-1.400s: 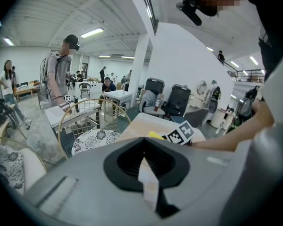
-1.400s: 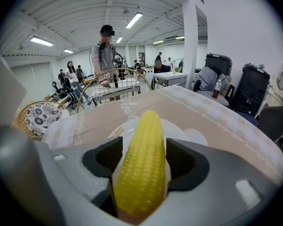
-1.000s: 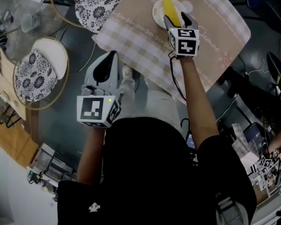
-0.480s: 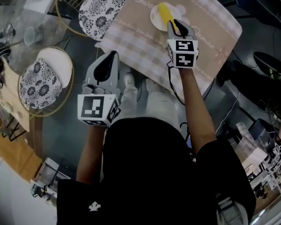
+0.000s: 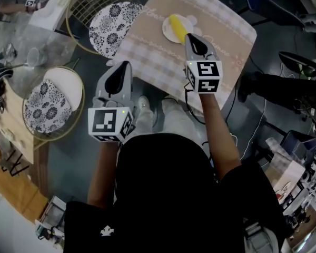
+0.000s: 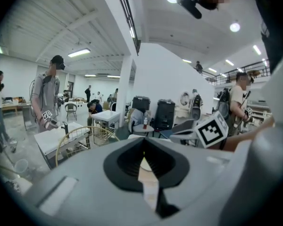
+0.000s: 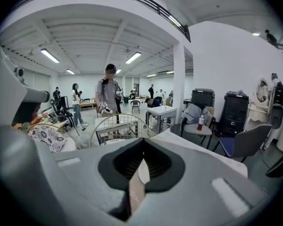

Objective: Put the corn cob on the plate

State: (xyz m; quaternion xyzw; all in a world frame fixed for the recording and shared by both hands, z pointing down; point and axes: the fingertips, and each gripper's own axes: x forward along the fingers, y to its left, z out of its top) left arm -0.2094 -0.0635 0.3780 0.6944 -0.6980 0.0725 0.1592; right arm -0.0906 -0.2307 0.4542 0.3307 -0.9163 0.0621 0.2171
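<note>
- Task item: the corn cob (image 5: 175, 24) lies on the plate (image 5: 167, 32). One end points toward the person. The plate stands on the checked cloth (image 5: 147, 57) that covers the worktop (image 5: 226, 33).
- Right claw (image 5: 191, 38): the jaws have just been closing and now meet. Nothing is between them. In the right gripper view only the cloth shows through the slot below the tips. The claw hangs on the near side of the plate and holds nothing; whether its tip overlaps the cob's near end is hard to tell from above.
- Left claw (image 5: 125, 65): the jaws are together and hold nothing. It hangs off the near-left edge of the worktop, well apart from the plate.
- Step in hand: judged from the layout, the placement is done. The cob rests on the plate and neither claw grips it, so the release step is complete.
- Next move: no further grasp appears necessary. Move the right claw away along a path that avoids the cob's near end and the plate rim. Keep the left claw clear of the cloth edge.
- Check: confirm that the cob sits steady on the plate, since a round cob can roll on a shallow plate.
</note>
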